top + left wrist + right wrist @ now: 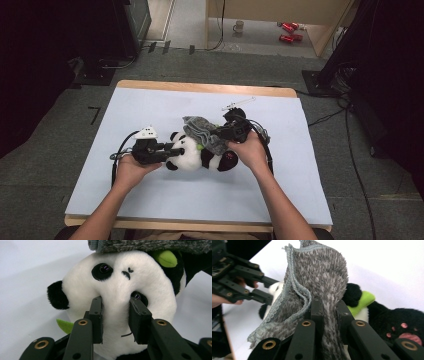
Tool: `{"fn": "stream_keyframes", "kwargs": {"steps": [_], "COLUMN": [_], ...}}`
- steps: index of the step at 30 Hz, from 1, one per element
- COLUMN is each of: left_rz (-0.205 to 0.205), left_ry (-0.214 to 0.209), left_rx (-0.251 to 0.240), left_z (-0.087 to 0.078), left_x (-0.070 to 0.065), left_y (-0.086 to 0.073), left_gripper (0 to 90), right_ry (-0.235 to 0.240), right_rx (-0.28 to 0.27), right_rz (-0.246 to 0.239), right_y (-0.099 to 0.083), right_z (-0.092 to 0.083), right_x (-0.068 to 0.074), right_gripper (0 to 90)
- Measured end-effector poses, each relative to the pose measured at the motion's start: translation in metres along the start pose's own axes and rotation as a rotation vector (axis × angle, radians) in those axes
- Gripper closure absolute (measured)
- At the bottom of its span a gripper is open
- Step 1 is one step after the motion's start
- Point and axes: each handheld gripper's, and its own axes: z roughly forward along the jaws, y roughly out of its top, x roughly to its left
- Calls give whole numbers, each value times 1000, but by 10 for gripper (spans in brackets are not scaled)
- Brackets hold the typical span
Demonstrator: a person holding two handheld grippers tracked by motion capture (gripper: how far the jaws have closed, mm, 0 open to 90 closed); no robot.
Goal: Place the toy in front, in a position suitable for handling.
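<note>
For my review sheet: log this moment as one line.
left gripper: shut on panda's head | right gripper: shut on grey cloth over panda | table

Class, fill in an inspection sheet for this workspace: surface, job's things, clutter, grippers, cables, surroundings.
Surface: pale blue mat on a wooden table.
Job's things: plush panda lying down; grey cloth draped over it.
Clutter: a thin white object at the far edge.
Grippers: left gripper pinches the panda's face; right gripper shut on the cloth.
Cables: black cable trails from the left gripper.
Surroundings: mug and red cans on the floor.
</note>
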Motion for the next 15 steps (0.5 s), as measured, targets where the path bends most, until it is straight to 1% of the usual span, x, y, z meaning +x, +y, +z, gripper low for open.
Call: {"fn": "stream_keyframes", "kwargs": {"steps": [1, 2, 3, 4, 5, 6, 7, 8, 9, 10, 11, 12, 13, 14, 15], "left_rz": [1, 4, 4, 4, 4, 6, 7, 7, 6, 5, 5, 5, 5, 6, 6], "left_ry": [2, 5, 5, 4, 4, 4, 4, 4, 4, 3, 2, 2, 2, 1, 0], "left_rx": [-1, 0, -3, -3, -4, -4, -3, -3, -3, -4, -4, -5, -6, -6, -6], "left_z": [0, 0, 0, 0, 0, 0, 0, 0, -1, -1, -1, -1, -1, -1, -1], "left_x": [0, -1, -1, -1, -1, -1, -1, -1, -1, -1, -1, -1, -1, -1, -1], "left_y": [0, 0, 0, -1, -1, -1, -1, -1, -1, -1, -1, -1, -2, -2, -2], "left_gripper": [674, 674, 674, 674, 674, 674, 674, 674, 674, 674, 673, 673, 673, 673, 672], "right_ry": [-26, -26, -65, -65, -101, -101, -145, -145, -199, -199, -223, -223, -212, -212, -203], "right_rx": [-4, -4, -5, -5, -9, -9, -16, -16, -29, -29, -41, -41, -60, -60, -73], "right_rz": [-5, -5, -26, -26, -42, -42, -50, -50, -54, -54, -46, -46, -23, -23, -12], "right_y": [1, 1, 4, 4, 6, 6, 7, 7, 8, 8, 7, 7, 8, 8, 8], "right_z": [1, 1, 1, 1, -1, -1, -3, -3, -7, -7, -11, -11, -16, -16, -19], "right_x": [1, 1, 2, 2, 2, 2, 1, 1, -2, -2, -5, -5, -8, -8, -9], "right_gripper": [809, 809, 809, 809, 809, 809, 809, 809, 809, 809, 810, 810, 810, 810, 812]}}
